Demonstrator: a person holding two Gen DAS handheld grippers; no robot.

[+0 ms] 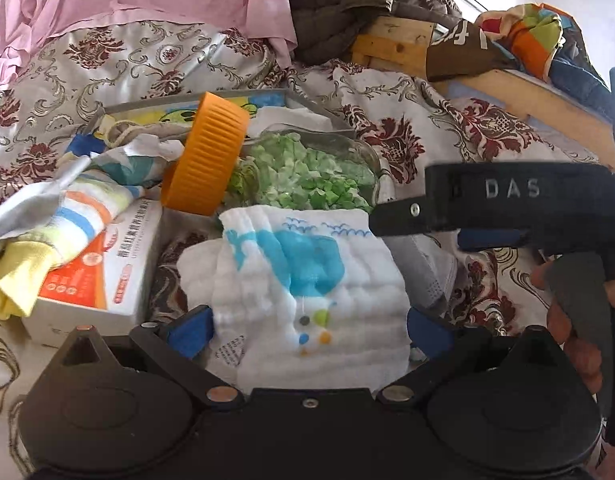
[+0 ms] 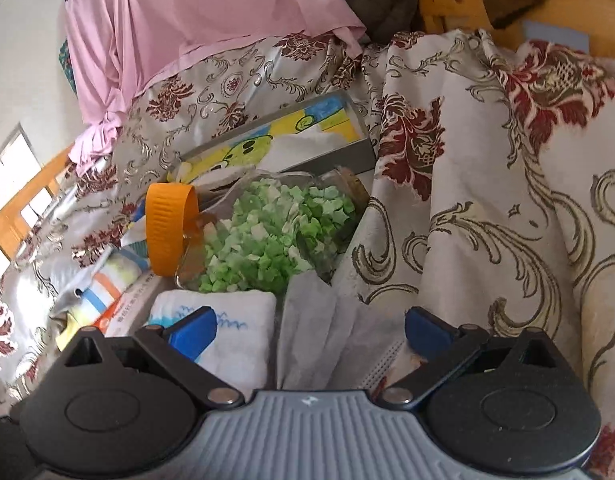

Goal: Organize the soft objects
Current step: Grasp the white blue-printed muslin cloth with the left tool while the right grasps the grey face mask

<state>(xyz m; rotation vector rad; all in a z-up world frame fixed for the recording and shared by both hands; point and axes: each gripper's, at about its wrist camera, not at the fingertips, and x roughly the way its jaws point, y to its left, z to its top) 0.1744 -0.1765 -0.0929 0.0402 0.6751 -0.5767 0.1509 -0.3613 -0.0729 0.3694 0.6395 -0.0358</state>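
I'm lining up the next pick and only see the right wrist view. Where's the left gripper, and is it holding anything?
Observer: The left gripper is open, with one finger on each side of the white folded cloth, not shut on it.
Operator: What's printed on that cloth? I only see blue squiggles.
Observer: A blue whale, with small coloured dots below it.
Operator: Anything soft farther back on the right?
Observer: A multicoloured fabric bundle sits on the wooden ledge.
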